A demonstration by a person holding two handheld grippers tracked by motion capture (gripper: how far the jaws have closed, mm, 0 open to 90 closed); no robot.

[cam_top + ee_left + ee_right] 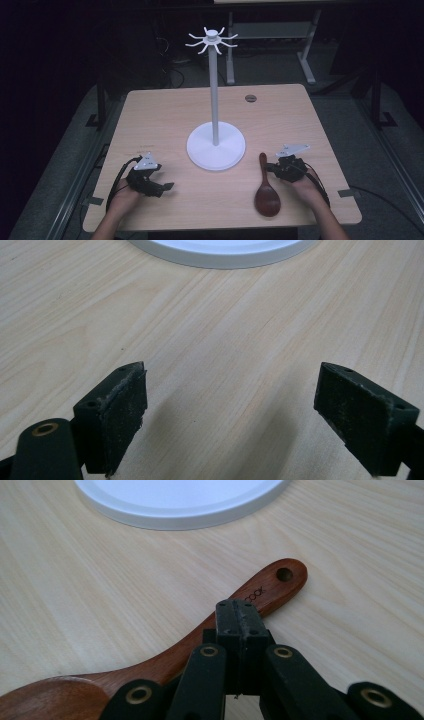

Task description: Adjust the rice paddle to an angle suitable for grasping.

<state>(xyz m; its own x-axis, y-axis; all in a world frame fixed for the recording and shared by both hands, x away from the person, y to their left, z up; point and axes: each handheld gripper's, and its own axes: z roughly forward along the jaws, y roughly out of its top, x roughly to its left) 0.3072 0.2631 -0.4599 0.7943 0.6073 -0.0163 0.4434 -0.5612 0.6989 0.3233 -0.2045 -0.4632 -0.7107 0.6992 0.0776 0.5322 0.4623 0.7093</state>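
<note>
A dark red wooden spoon (265, 194) lies flat on the table at the right, bowl toward the front edge, handle pointing away. My right gripper (270, 167) is shut, its tips right beside the handle. In the right gripper view its jaws (240, 611) are pressed together with nothing between them, just over the spoon handle (274, 584), which has a hole at its end. My left gripper (167, 186) rests at the front left, open; its pads (122, 412) stand wide apart over bare wood.
A white stand (216, 146) with a round base, a tall pole and hooked arms at the top rises mid-table; its base rim (220, 254) (175, 510) lies just beyond both grippers. A round cable hole (250, 98) is at the back right.
</note>
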